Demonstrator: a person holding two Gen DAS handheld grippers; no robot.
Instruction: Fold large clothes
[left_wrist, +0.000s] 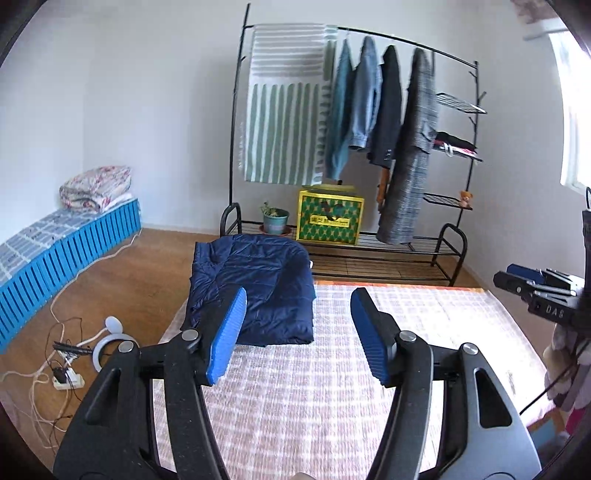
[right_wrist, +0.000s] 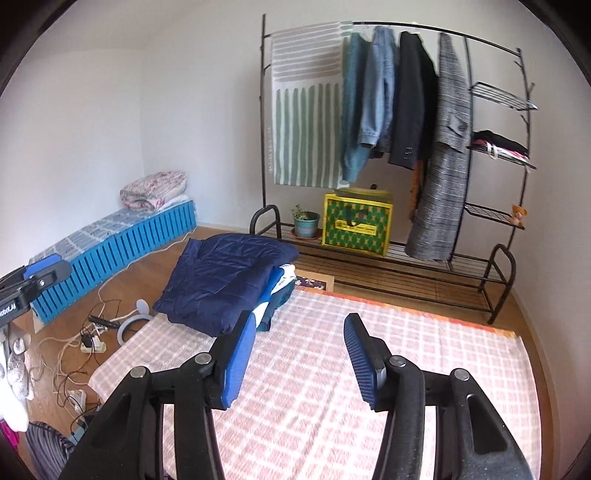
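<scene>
A folded navy quilted jacket (left_wrist: 255, 288) lies at the far left corner of the pink checked mat (left_wrist: 369, 369). In the right wrist view the jacket (right_wrist: 221, 284) rests on top of a pile of folded blue and white clothes (right_wrist: 280, 291). My left gripper (left_wrist: 299, 299) is open and empty, held above the mat just short of the jacket. My right gripper (right_wrist: 299, 325) is open and empty above the mat (right_wrist: 351, 387), to the right of the pile. The right gripper also shows at the right edge of the left wrist view (left_wrist: 532, 284).
A black clothes rack (left_wrist: 369, 147) with hanging coats and a striped cloth stands behind the mat, with a yellow box (left_wrist: 330, 218) and a potted plant (left_wrist: 275, 218) on its base. A blue slatted platform (left_wrist: 74, 251) with a folded quilt runs along the left wall. Cables, a power strip (left_wrist: 68, 380) lie left.
</scene>
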